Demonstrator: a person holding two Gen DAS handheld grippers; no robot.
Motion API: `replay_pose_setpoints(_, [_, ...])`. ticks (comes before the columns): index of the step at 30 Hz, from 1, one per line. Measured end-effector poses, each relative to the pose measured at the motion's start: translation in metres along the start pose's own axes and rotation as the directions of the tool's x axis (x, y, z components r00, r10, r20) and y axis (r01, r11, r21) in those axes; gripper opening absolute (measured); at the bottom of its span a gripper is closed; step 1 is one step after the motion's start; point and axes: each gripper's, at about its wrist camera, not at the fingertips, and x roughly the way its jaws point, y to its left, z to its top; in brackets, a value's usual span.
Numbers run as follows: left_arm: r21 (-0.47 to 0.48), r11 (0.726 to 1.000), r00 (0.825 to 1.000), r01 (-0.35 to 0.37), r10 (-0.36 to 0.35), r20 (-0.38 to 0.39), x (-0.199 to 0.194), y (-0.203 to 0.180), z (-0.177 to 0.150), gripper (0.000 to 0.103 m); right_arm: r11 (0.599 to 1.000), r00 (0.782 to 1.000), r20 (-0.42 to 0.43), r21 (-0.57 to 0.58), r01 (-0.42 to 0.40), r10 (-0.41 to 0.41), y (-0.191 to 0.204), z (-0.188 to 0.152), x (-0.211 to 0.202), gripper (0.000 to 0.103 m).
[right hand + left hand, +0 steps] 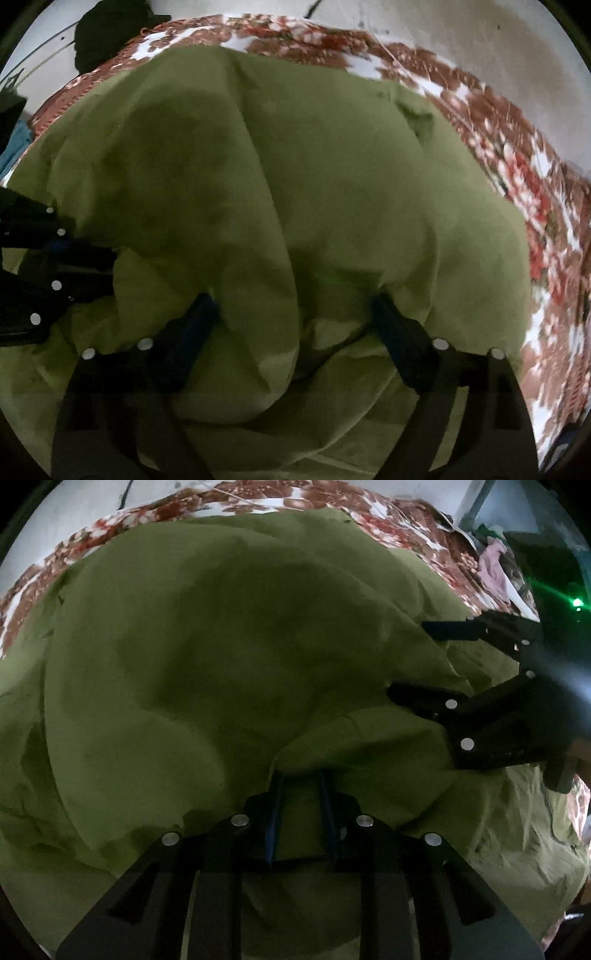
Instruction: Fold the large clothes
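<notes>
A large olive-green garment (229, 672) lies bunched over a floral bedsheet (258, 498); it also fills the right wrist view (332, 192). My left gripper (301, 779) has its fingers close together, with a fold of the green cloth draped over the tips. My right gripper (291, 299) has its fingers wide apart, and a fold of cloth hangs between them over the tips. The right gripper also shows at the right edge of the left wrist view (410, 661), open. The left gripper shows at the left edge of the right wrist view (85, 251).
The red, brown and white floral bedsheet (535, 206) rings the garment. A pale wall (443, 33) stands behind. Clutter with pink cloth (495, 572) and a green light (577, 602) sits at the far right. A dark object (107, 33) lies at the bed's far left.
</notes>
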Motion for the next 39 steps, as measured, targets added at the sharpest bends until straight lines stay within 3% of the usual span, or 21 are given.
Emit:
replay_pose_setpoints(5, [0.008, 0.996, 0.996, -0.089, 0.089, 0.011, -0.003, -0.013, 0.000, 0.023, 1.000, 1.000, 0.000, 0.022, -0.003, 0.003, 0.001, 0.000, -0.002, 0.090])
replay_pose_setpoints(6, [0.019, 0.993, 0.993, -0.117, 0.117, 0.015, -0.007, -0.018, 0.001, 0.031, 0.999, 1.000, 0.006, 0.040, -0.016, 0.015, -0.001, 0.002, -0.007, 0.090])
replay_pose_setpoints(7, [0.027, 0.989, 0.990, -0.143, 0.142, 0.023, -0.014, -0.022, 0.003, 0.071, 0.998, 0.999, 0.017, 0.062, -0.033, 0.032, -0.003, 0.004, -0.015, 0.091])
replay_pose_setpoints(8, [0.026, 0.982, 0.981, -0.188, 0.186, 0.058, -0.027, -0.026, 0.006, 0.095, 0.994, 0.998, 0.034, 0.094, -0.052, 0.049, -0.007, 0.006, -0.028, 0.095])
replay_pose_setpoints(9, [0.019, 0.982, 0.976, -0.189, 0.186, 0.109, -0.044, -0.030, 0.007, 0.098, 0.992, 0.997, 0.052, 0.112, -0.058, 0.052, -0.008, 0.009, -0.040, 0.098])
replay_pose_setpoints(11, [0.001, 0.989, 0.977, -0.150, 0.148, 0.156, -0.073, -0.036, 0.012, 0.098, 0.987, 0.993, 0.108, 0.147, -0.061, 0.046, -0.013, 0.014, -0.069, 0.098])
replay_pose_setpoints(15, [-0.001, 0.984, 0.963, -0.180, 0.177, 0.204, -0.110, -0.048, 0.018, 0.098, 0.981, 0.979, 0.197, 0.173, -0.090, 0.055, -0.012, 0.026, -0.126, 0.098])
replay_pose_setpoints(18, [-0.010, 0.982, 0.958, -0.189, 0.186, 0.217, -0.119, -0.050, 0.018, 0.098, 0.990, 0.977, 0.214, 0.139, -0.025, -0.005, -0.003, 0.034, -0.143, 0.098])
replay_pose_setpoints(22, [-0.022, 0.983, 0.970, -0.180, 0.181, 0.164, -0.092, -0.037, 0.017, 0.098, 0.993, 0.991, 0.109, 0.102, 0.065, -0.077, 0.002, 0.030, -0.108, 0.098])
replay_pose_setpoints(23, [-0.020, 0.981, 0.974, -0.191, 0.192, 0.119, -0.075, -0.030, 0.015, 0.098, 0.992, 0.993, 0.083, 0.102, 0.079, -0.088, 0.000, 0.026, -0.096, 0.098])
replay_pose_setpoints(25, [-0.029, 0.975, 0.974, -0.221, 0.222, 0.047, -0.047, -0.013, 0.010, 0.098, 0.991, 0.996, 0.019, 0.110, 0.082, -0.084, -0.004, 0.014, -0.069, 0.098])
replay_pose_setpoints(29, [0.010, 0.966, 0.966, -0.259, 0.259, -0.013, -0.011, 0.003, 0.001, 0.098, 0.993, 0.996, -0.044, 0.082, 0.081, -0.078, -0.004, -0.008, -0.027, 0.098])
replay_pose_setpoints(39, [0.007, 0.971, 0.970, -0.241, 0.241, 0.027, 0.007, 0.012, -0.011, 0.099, 0.996, 0.998, -0.005, 0.072, 0.059, -0.058, -0.006, -0.029, 0.002, 0.099])
